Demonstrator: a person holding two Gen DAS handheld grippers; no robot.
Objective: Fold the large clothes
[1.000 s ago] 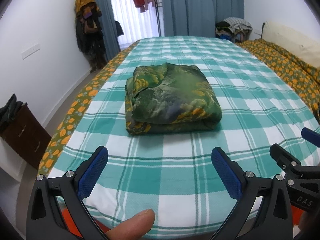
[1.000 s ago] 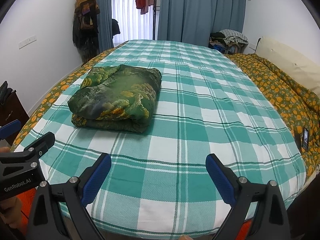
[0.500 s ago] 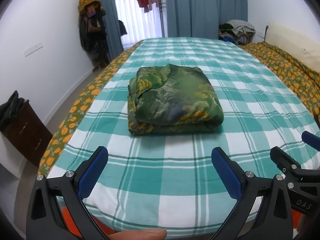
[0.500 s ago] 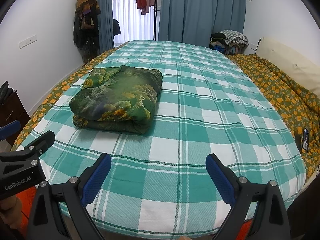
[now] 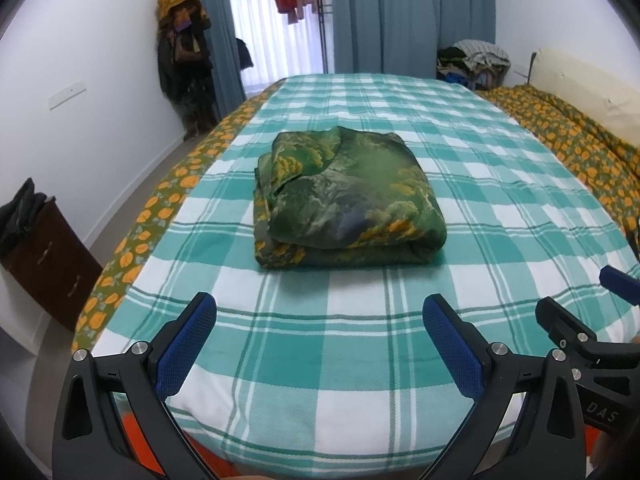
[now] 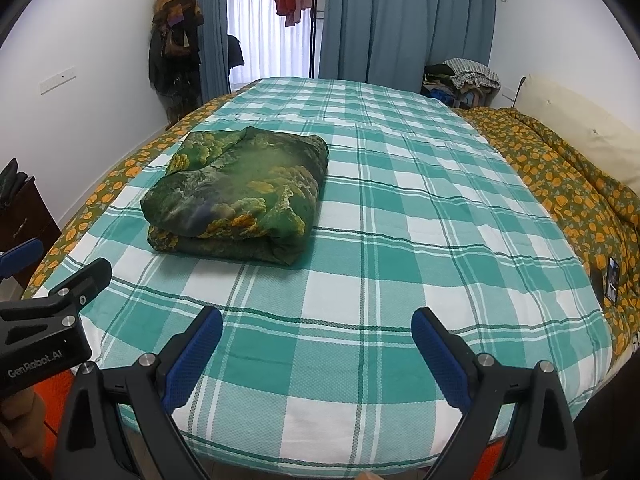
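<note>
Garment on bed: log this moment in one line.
garment: folded, on bed | left tool: open, empty | right tool: open, empty

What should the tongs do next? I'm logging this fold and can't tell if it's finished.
Probably just back both away. The green garment already lies in a compact folded bundle on the checked bed cover, and the left tongs and right tongs are open, empty and short of it.

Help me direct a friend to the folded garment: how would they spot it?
Start at the big bed with the teal-and-white checked cover. On its left half lies the folded garment, a thick square bundle. Its dark green print with yellow patches marks it off from the orange-flowered quilt along the edges.
</note>
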